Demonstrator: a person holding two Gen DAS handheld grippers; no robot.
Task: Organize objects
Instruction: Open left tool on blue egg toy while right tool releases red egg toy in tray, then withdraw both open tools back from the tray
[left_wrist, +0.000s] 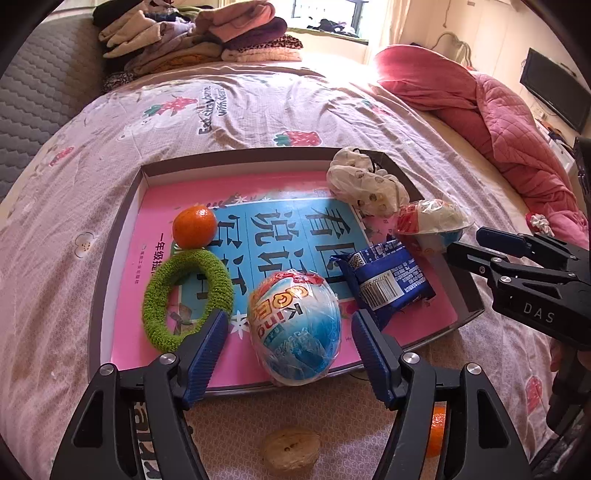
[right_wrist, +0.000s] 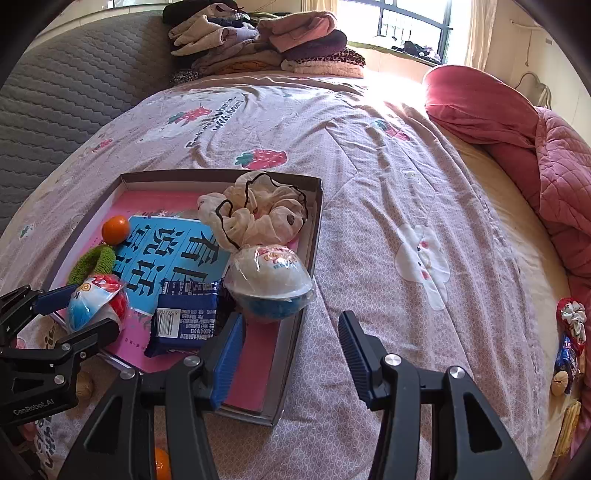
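Note:
A shallow grey tray (left_wrist: 110, 240) lies on the bed with a pink and blue book in it. On the book rest a tangerine (left_wrist: 194, 226), a green hair ring (left_wrist: 188, 299), a blue snack packet (left_wrist: 384, 280), a cream scrunchie (left_wrist: 365, 184) and two wrapped toy eggs. My left gripper (left_wrist: 290, 326) stands open around the near egg (left_wrist: 295, 328), its pads clear of the wrapper. The egg lies on the tray's front edge. My right gripper (right_wrist: 290, 325) is open and holds nothing, hovering by the tray's right wall near the far egg (right_wrist: 267, 280).
A walnut (left_wrist: 291, 448) and another tangerine (left_wrist: 436, 432) lie on the sheet in front of the tray. More small items (right_wrist: 570, 332) sit at the bed's right edge by the red quilt (right_wrist: 554, 166). Folded clothes (right_wrist: 266, 40) are stacked at the far end.

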